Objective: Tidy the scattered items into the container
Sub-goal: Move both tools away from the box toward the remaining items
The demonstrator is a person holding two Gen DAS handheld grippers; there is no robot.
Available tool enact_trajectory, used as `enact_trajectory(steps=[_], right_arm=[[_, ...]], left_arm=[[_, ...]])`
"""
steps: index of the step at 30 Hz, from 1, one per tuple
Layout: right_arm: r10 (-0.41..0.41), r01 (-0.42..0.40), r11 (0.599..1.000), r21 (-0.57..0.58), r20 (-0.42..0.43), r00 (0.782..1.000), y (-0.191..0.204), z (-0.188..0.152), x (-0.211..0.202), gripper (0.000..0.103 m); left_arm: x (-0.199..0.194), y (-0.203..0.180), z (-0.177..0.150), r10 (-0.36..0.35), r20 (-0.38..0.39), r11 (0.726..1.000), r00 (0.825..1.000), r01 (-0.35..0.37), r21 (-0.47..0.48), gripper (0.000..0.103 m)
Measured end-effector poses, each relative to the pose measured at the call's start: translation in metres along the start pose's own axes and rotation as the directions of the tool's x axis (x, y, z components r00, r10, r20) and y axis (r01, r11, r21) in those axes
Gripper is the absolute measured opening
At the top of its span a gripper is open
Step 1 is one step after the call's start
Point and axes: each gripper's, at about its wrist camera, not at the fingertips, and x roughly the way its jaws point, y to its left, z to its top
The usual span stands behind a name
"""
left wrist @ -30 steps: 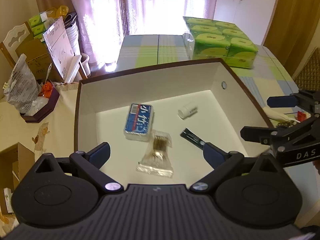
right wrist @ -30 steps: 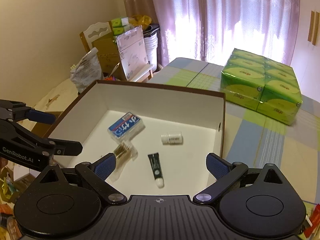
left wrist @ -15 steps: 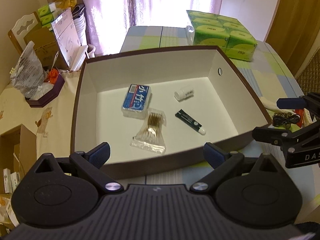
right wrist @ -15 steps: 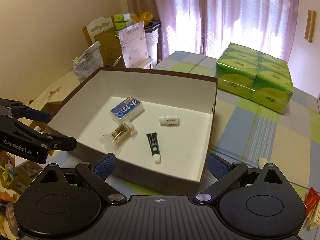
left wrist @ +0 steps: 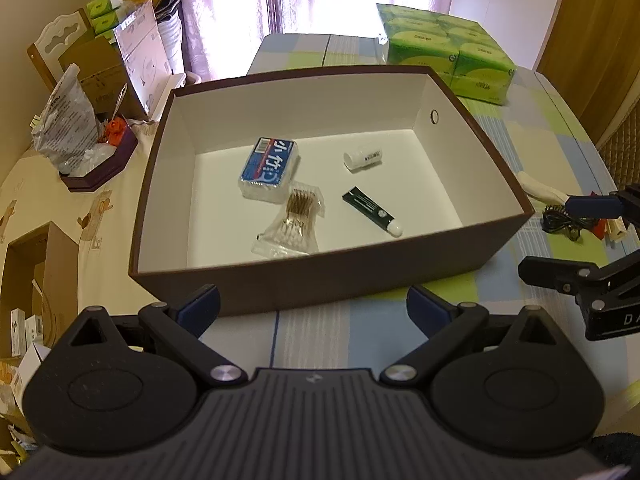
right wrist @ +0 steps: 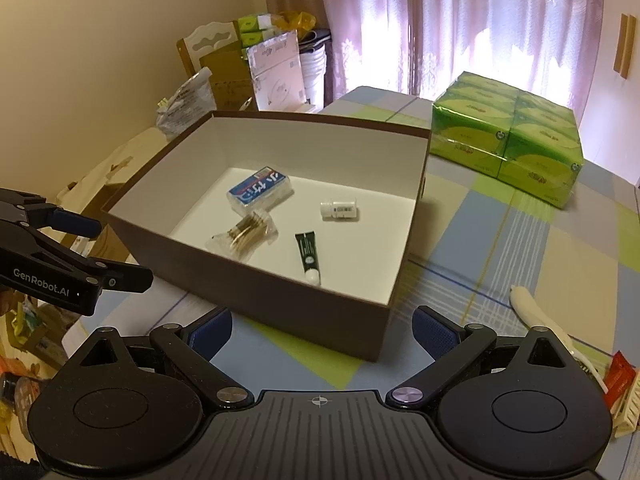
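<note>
A brown box (left wrist: 328, 280) (right wrist: 288, 312) with a white inside stands on the checked table. In it lie a blue packet (left wrist: 269, 167) (right wrist: 259, 191), a clear bag of cotton swabs (left wrist: 294, 224) (right wrist: 245, 235), a dark green tube (left wrist: 370, 210) (right wrist: 307, 255) and a small white bottle (left wrist: 362, 157) (right wrist: 339, 209). My left gripper (left wrist: 313, 307) hangs open in front of the box's near wall, nothing between its fingers. My right gripper (right wrist: 322, 330) is open too, near the box's front right corner. Each gripper shows in the other's view, at the frame edge.
Right of the box lie a white stick-like item (left wrist: 538, 190) (right wrist: 538, 316), a black cable (left wrist: 560, 222), and red and cream packets (right wrist: 622, 384). Green tissue packs (left wrist: 444, 50) (right wrist: 508, 140) stand at the back. A dark tray with bags (left wrist: 86, 148) sits to the left.
Both grippers have pulled back and up from over the box to in front of it, so the whole box and more table now show. Items in the box have not moved.
</note>
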Motion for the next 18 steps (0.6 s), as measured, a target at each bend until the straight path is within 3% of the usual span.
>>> enact_trajectory(steps=[18], right_arm=[[-0.043,0.044,0.998,0.043,-0.009,0.999,-0.039,-0.041,-0.044,0.101]], left_arm=[[-0.007,-0.068,-0.011,-0.044,-0.01,0.998,0.999,0.044,0.049,0.098]])
